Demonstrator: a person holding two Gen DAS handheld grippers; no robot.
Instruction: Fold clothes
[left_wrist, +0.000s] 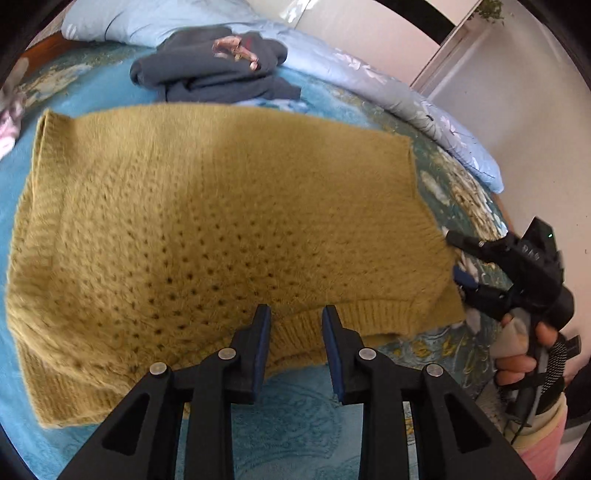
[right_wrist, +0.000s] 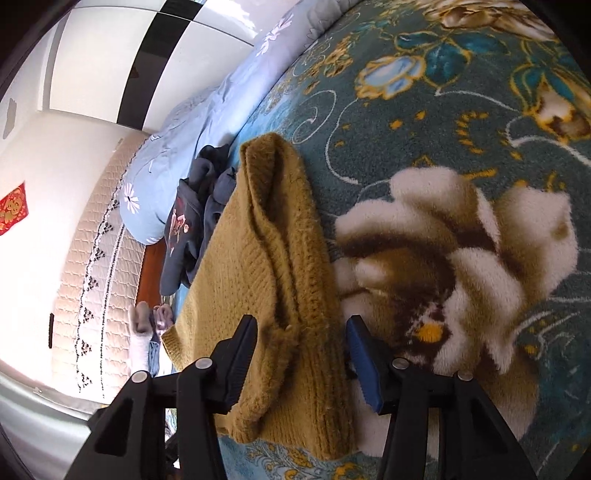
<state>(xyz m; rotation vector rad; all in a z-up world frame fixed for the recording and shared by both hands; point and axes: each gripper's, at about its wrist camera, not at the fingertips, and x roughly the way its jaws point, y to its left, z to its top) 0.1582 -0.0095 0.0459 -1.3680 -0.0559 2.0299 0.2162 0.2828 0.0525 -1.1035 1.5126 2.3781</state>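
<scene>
A mustard-yellow knitted sweater (left_wrist: 207, 221) lies spread on the blue floral bed blanket (left_wrist: 295, 424). My left gripper (left_wrist: 295, 314) is open, its fingertips just over the sweater's ribbed near edge. My right gripper (left_wrist: 458, 262) shows at the sweater's right corner in the left wrist view. In the right wrist view the right gripper (right_wrist: 301, 328) is open with the sweater's folded edge (right_wrist: 291, 295) lying between its jaws, which stand wide apart.
A crumpled dark navy garment (left_wrist: 214, 70) lies beyond the sweater. A light blue floral duvet (left_wrist: 388, 88) runs along the bed's far side. A pink-white item (left_wrist: 9, 122) sits at the left. White wall and wardrobe (right_wrist: 147, 55) stand beyond the bed.
</scene>
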